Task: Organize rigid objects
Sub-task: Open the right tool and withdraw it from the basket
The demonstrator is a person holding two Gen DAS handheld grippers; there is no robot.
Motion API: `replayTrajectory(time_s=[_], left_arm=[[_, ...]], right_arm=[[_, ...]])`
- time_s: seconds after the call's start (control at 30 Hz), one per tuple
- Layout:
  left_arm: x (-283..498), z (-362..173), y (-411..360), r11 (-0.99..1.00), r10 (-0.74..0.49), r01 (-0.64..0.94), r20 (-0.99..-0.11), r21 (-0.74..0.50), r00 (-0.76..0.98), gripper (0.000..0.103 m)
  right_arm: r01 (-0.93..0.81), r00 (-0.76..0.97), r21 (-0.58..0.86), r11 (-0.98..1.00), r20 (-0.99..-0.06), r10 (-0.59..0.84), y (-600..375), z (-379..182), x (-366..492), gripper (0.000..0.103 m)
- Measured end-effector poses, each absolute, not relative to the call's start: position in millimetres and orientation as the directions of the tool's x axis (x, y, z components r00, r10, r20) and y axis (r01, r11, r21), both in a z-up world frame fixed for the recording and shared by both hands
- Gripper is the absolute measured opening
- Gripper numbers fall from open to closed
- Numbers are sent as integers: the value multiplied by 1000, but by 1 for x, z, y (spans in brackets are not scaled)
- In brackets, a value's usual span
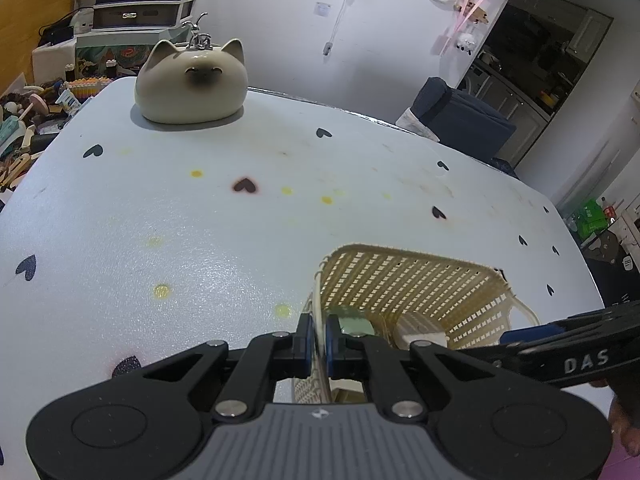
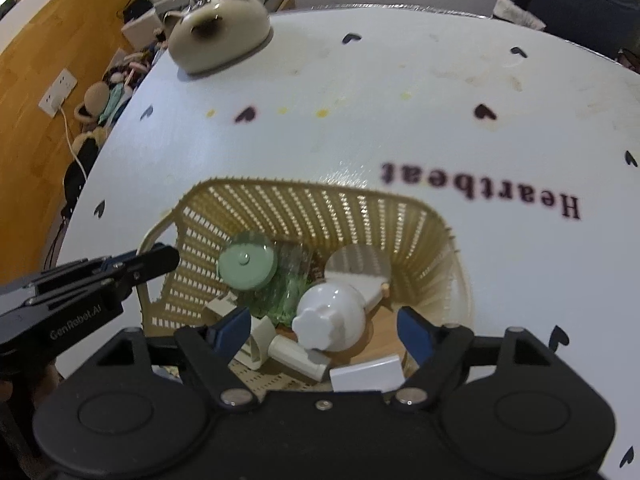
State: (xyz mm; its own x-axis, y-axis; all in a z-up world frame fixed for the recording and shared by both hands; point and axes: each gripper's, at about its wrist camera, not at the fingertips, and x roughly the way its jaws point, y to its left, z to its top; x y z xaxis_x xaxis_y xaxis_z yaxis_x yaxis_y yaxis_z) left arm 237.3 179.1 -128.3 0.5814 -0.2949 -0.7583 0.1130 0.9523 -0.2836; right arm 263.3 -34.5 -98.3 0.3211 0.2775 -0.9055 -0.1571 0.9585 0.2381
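The round table [image 2: 400,128], white with small dark hearts, carries one cream plastic basket [image 2: 320,208] near its front edge and one cat-shaped ceramic jar [image 1: 190,84] at the far side, well apart from it.

The left gripper [image 1: 319,340] is pressed together on the basket's side rim, pinning the wall between its blue pads [image 1: 305,338]. The right gripper [image 2: 318,328] hangs over the basket with its jaws spread wide and nothing between them; a white round bottle [image 2: 332,316] lies just below in the basket.

The step in hand looks like a release into the basket. To do it well, the right gripper should lift straight up with its jaws wide, clear of the bottle's flower-shaped cap, while the left one keeps the basket steady so nothing tips.

Inside the basket I count one white bottle, one green-lidded clear jar [image 2: 246,266] lying beside it, one round mirror-like disc [image 2: 358,260] against the far wall, and several pale small pieces underneath, too jumbled to count.
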Motion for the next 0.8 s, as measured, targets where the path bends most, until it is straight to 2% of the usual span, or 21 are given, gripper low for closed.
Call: replayTrajectory(time_s=[0.2,0.37,0.7,0.77,0.8], left_arm=[[236,-126,179,953,-295,124,-758,-276,582,7],[235,-126,179,953,-298,129,-757,-276,582,7],[226,-117,179,961,-268,115,-750,-250,605,8],[220,-111,179,965,-252,108,-742,-238,621,11],[217,-107,178,968,-243,102,-738,-231,629,19]], right_arm=[[-135,398,250,959,-873,283,-44,-86,253,96],[-130,475,246,960,-835,278,-49,-74,240,103],[-104,637,233,967,-731,245,-70,-55,206,103],[-99,664,232,968,-709,237,-76,-52,199,103],[-98,677,230,968,-697,234,-79,-51,196,103]])
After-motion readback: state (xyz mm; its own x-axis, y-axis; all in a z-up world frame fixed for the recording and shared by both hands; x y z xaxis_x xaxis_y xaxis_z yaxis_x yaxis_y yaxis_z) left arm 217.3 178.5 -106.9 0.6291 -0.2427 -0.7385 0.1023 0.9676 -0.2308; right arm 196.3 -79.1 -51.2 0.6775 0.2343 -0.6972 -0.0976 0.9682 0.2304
